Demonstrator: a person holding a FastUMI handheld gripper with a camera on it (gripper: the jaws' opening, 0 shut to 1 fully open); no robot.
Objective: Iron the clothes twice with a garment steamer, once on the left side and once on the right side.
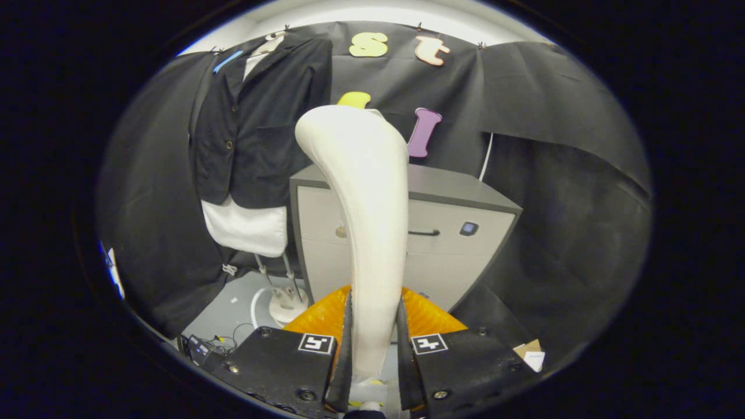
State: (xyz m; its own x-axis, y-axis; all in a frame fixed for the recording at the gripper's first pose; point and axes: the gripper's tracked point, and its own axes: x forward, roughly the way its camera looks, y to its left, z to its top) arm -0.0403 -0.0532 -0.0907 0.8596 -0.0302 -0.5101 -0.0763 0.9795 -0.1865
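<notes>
While the garment steamer [364, 221] stands upright between the fingers, it is clenched on both sides of its handle by the tool [372, 349]. Beyond and to the left of the steamer, a dark jacket [256, 128] is hung over a white shirt [247, 227] on a mannequin stand [285, 299]. A grey cabinet [448, 233] is seen directly behind the steamer.
</notes>
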